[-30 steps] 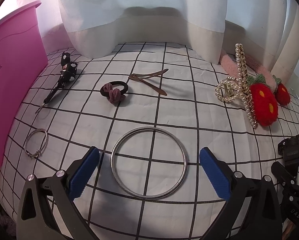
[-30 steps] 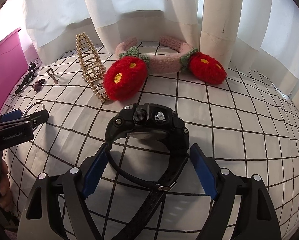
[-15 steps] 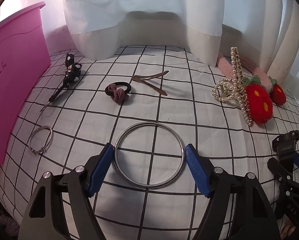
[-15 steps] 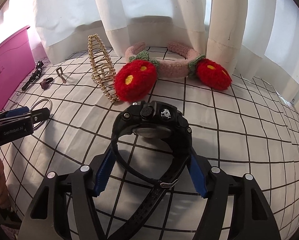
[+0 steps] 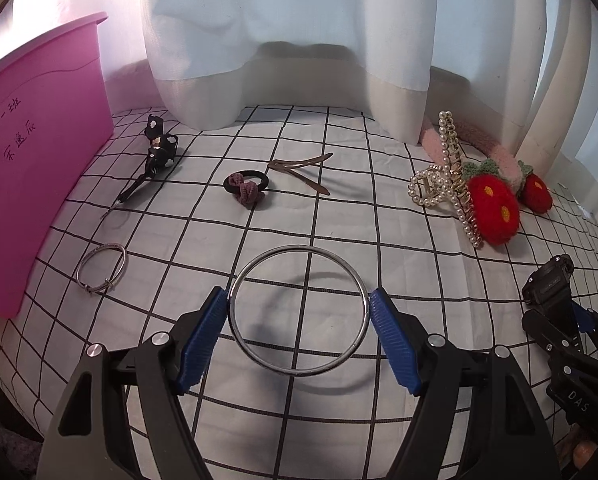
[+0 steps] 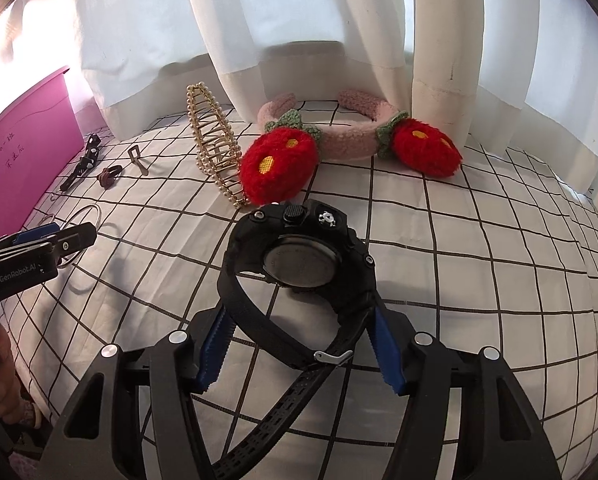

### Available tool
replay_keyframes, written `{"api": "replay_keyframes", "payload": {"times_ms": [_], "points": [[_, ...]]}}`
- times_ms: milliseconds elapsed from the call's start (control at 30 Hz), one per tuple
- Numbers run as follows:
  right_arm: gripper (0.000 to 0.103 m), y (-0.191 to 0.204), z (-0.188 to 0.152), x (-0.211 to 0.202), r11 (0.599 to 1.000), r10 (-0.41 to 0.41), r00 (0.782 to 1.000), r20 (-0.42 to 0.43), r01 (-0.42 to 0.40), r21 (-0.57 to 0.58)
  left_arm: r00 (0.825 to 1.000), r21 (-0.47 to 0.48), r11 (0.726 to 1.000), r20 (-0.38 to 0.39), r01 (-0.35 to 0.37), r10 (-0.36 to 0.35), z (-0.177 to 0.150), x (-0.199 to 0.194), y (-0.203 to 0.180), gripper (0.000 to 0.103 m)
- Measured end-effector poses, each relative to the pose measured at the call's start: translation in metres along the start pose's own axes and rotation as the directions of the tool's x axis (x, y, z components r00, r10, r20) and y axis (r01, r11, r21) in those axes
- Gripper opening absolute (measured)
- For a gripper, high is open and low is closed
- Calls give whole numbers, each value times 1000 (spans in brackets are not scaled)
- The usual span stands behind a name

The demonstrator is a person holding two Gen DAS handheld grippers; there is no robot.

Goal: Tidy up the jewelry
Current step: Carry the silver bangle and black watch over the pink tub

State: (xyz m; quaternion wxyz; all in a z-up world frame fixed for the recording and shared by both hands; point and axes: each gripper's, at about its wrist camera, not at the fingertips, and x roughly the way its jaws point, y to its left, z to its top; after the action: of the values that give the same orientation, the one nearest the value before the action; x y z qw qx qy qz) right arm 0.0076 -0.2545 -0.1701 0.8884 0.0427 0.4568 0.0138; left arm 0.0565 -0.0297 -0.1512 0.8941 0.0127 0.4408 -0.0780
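1. The left gripper [image 5: 299, 332] has closed its jaws from wide apart onto the big metal ring [image 5: 299, 310]. The ring is now clamped and lifted, its shadow on the checked cloth [image 5: 379, 208] near the front edge.
2. The right gripper [image 6: 299, 344] has just been closing on the black watch [image 6: 299, 264]; its pads pinch the strap.
3. Both pieces look ready to go to the pink box [image 5: 31, 168] at the left edge.

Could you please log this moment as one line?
left tongs: shut on bangle, lifted off cloth | right tongs: just closing, shut on watch | bin: left
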Motion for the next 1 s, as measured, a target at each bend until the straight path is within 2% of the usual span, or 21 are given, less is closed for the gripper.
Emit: {"api": "replay_keyframes", "payload": {"times_ms": [267, 500, 800, 1000], "points": [[60, -2, 4, -18, 1000, 6, 999, 38, -7, 2, 1000, -17, 1000, 16, -4, 5, 3, -21, 4, 71], [60, 3, 26, -47, 999, 38, 996, 81, -36, -23, 999, -36, 999, 51, -11, 12, 19, -53, 7, 71], [60, 31, 74, -99, 988, 123, 983, 134, -110, -105, 988, -95, 994, 141, -52, 65, 53, -131, 26, 71], [60, 77, 115, -125, 956, 242, 957, 160, -207, -207, 965, -167, 980, 220, -105, 141, 70, -193, 58, 71]]}}
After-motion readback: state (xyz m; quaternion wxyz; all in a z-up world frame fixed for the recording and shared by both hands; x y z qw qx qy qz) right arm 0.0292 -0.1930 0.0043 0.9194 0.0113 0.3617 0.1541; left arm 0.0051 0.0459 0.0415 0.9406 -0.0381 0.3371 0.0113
